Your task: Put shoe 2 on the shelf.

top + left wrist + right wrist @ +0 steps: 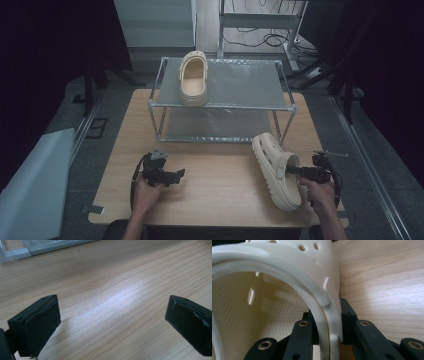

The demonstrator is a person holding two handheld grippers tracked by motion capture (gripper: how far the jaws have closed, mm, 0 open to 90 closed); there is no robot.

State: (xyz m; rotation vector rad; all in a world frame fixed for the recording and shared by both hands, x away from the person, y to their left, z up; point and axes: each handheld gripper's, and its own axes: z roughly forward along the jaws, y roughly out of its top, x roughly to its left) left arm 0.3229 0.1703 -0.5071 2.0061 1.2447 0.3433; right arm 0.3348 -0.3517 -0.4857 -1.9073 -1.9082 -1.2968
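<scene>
Two cream clogs are in play: one clog sits on the far-left top shelf of the metal rack, the other clog lies on the table, near right. The right gripper pinches its side wall, jaws closed on the rim. The left gripper hovers wide open, holding nothing. Lift level and keep the pinch deep, so the soft wall shouldn't slip.

no text, label, brand, number or sign can be read here. the cream clog near the right front corner of the table has only holes and a fine texture, no letters. the second clog on the left end of the rack's top shelf is too small to show any mark.
</scene>
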